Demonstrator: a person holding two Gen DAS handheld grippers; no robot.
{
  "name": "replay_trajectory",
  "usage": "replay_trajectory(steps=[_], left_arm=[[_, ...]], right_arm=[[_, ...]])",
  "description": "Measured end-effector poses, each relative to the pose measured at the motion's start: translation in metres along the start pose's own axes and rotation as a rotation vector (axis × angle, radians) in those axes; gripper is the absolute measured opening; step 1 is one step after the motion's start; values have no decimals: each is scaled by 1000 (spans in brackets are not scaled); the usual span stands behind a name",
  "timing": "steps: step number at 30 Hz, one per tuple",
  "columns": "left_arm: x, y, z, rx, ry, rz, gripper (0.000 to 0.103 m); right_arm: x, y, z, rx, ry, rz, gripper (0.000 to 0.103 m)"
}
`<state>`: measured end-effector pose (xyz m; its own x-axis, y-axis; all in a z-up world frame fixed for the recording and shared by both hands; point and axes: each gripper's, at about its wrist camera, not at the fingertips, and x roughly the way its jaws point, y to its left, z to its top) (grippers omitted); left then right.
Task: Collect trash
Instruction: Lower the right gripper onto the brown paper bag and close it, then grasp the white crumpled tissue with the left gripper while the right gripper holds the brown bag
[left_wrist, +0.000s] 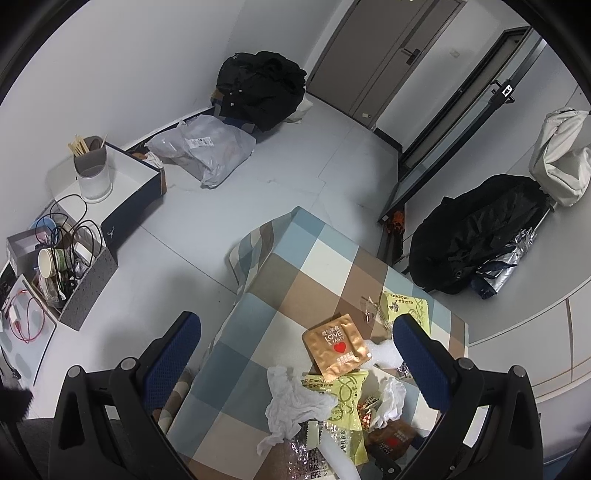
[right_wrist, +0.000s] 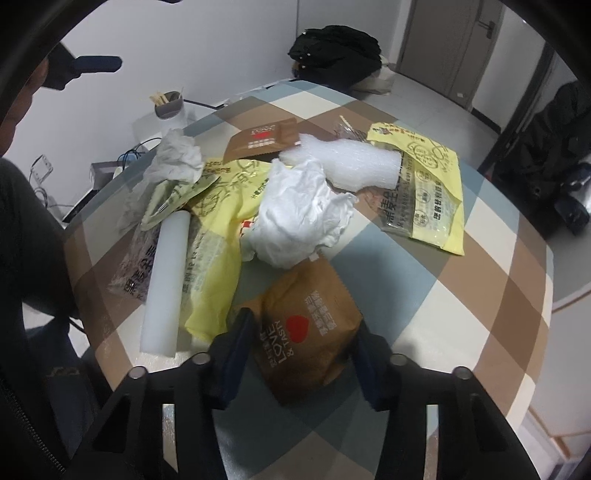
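Grab step — right tongs (right_wrist: 301, 354) closed on the brown snack packet (right_wrist: 308, 328), left tongs (left_wrist: 295, 354) open and empty.
Packet sits at the near edge of the worktop (right_wrist: 461, 295), both pads pressing its sides, its bottom apparently not yet lifted clear. Crumpled tissue (right_wrist: 299, 214), yellow wrappers (right_wrist: 436, 184) and a white foam roll (right_wrist: 166, 280) lie in the middle — all uncollected. Next move, I'd judge: lift straight up without dragging the tissue; no bin in view.

Brown packet (right_wrist: 306, 328) — lower edges hidden behind the right tool (right_wrist: 303, 363).
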<state>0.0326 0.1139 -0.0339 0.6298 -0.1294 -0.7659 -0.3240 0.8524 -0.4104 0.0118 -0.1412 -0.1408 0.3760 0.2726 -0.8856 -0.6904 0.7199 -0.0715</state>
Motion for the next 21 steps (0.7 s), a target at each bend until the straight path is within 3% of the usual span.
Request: replay_trajectory(steps=[6, 8, 15, 18, 21], left_arm=[[1, -5, -3, 19, -1, 14, 102], [1, -6, -5, 25, 0, 15, 102], [2, -6, -10, 44, 13, 29, 102], [5, -3, -12, 52, 48, 23, 102], [13, 0, -18, 68, 99, 64, 102]], right_arm=[[-5, 5, -6, -15, -7, 19, 10], [-7, 3, -8, 3, -6, 19, 5], [-23, -19, -13, 175, -42, 104, 2], [-31, -28, -16, 239, -60, 126, 2], [-38, -33, -16, 269, -79, 122, 2]])
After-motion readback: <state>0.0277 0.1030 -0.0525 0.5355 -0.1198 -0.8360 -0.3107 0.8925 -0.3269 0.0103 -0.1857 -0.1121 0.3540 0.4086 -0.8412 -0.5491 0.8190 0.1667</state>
